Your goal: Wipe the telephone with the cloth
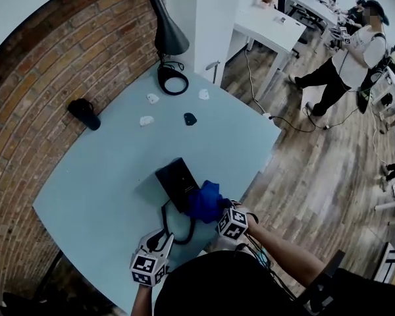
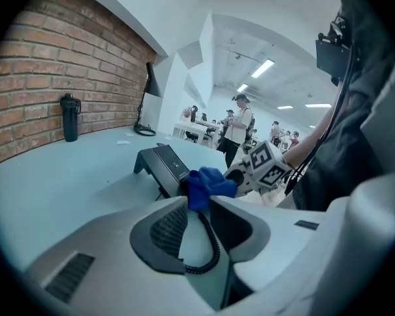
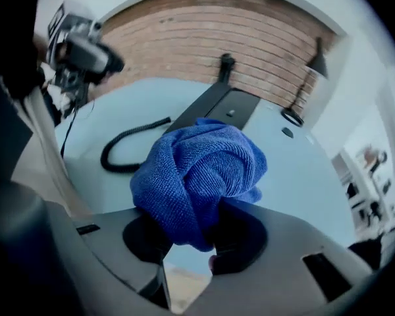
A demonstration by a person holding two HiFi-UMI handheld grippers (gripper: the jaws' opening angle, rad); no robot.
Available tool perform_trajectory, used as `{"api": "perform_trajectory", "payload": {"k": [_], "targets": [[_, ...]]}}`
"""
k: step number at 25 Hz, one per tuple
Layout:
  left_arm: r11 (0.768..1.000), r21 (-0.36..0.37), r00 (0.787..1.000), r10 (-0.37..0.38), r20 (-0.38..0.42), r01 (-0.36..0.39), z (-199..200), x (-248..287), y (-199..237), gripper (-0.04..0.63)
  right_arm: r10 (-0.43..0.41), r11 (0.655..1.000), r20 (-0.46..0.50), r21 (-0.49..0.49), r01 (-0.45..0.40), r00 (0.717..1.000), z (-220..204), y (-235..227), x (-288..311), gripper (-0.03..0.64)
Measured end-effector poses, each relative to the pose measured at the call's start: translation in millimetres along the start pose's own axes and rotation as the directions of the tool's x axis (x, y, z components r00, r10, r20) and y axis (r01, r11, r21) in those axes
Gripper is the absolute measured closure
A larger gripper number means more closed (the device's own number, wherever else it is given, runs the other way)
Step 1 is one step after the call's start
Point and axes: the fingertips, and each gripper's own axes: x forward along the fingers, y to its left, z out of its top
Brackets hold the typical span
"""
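Observation:
A black telephone (image 1: 176, 180) sits near the front of the pale blue table (image 1: 105, 176), its coiled cord (image 1: 176, 234) looping toward me. My right gripper (image 1: 218, 210) is shut on a bunched blue cloth (image 1: 206, 201), which rests against the phone's near right corner. In the right gripper view the cloth (image 3: 197, 170) bulges out of the right gripper (image 3: 187, 232), hiding part of the telephone (image 3: 218, 107). My left gripper (image 2: 199, 204) is open just above the table, with the cord (image 2: 209, 243) lying between its jaws. From there the telephone (image 2: 161, 166) and cloth (image 2: 209, 183) are straight ahead.
A black bottle (image 1: 84, 114) stands by the brick wall. A black lamp (image 1: 168, 31) and its ring base (image 1: 173, 81) are at the far corner. Small white bits (image 1: 147, 120) and a dark object (image 1: 189, 118) lie mid-table. A person (image 1: 355, 51) stands on the wood floor.

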Motion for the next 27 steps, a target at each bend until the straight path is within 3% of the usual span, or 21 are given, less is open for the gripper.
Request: {"api": "perform_trajectory", "payload": {"k": [2, 3, 9, 18, 27], "targets": [[1.0, -0.005, 1.0, -0.003, -0.013, 0.003, -1, 4, -5, 0.463, 0.014, 0.988, 0.113, 0.154, -0.032, 0.993, 14, -2, -17, 0.488], [1.0, -0.011, 1.0, -0.005, -0.017, 0.005, -1, 6, -8, 0.463, 0.021, 0.984, 0.158, 0.174, -0.049, 0.987, 21, 1, -24, 0.491], [0.997, -0.073, 1.0, -0.016, -0.022, 0.014, -1, 28, -25, 0.463, 0.084, 0.995, 0.286, 0.018, -0.093, 0.955, 44, 37, -47, 0.492], [0.992, -0.121, 0.996, -0.035, -0.087, 0.025, -9, 62, -58, 0.463, 0.115, 0.979, 0.356, 0.119, -0.167, 0.927, 11, 36, -69, 0.492], [0.993, -0.114, 0.989, -0.047, -0.14, 0.031, -2, 115, -78, 0.463, 0.144, 0.962, 0.485, 0.138, -0.237, 0.863, 1, -3, -88, 0.492]]}}
